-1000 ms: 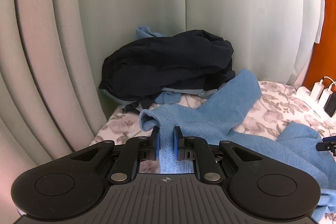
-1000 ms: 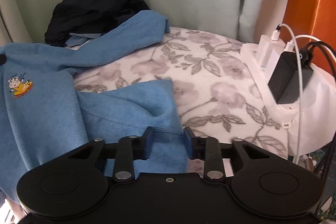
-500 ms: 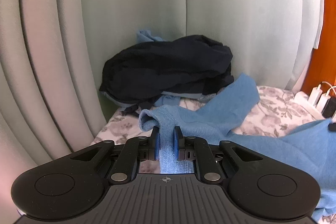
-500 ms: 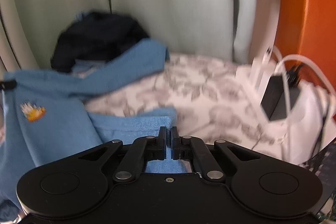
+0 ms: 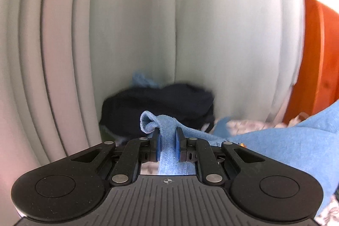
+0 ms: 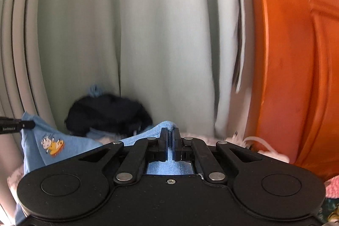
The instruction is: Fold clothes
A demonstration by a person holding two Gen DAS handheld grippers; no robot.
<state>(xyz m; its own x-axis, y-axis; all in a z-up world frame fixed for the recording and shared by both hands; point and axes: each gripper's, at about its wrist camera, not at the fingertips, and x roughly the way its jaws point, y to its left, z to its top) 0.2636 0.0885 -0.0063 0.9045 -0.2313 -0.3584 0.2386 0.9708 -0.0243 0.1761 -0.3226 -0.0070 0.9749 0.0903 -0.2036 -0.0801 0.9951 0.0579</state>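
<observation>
Pale green curtain (image 5: pixel 190 35) fills the background in both wrist views, hanging in vertical folds; orange wooden panel (image 6: pixel 296 67) stands at far right, beside the curtain edge. Floral bedding (image 5: pixel 247 125) shows only as a blurred strip below the curtain.

Blue top (image 5: pixel 286 145) is the task garment; it is held up off the bedding and stretched between the two grippers, its body sagging across the lower right of the left view and the lower left of the right view; a small cartoon print (image 6: pixel 52 142) sits on the cloth near the left gripper's end.

Dark pile (image 5: pixel 156 107) of clothes lies against the curtain foot, behind the top and apart from it; a scrap of lighter blue cloth (image 6: pixel 95 90) pokes out above it. White cable (image 6: pixel 258 142) lies at the base of the panel, partly hidden by the right gripper's body.

Left gripper (image 5: pixel 167 139): pads clamped on a bunched fold of the top, cloth rolling over forward of the tips. Right gripper (image 6: pixel 170 139): fingers nearly together, pinching a thin edge of the top.
</observation>
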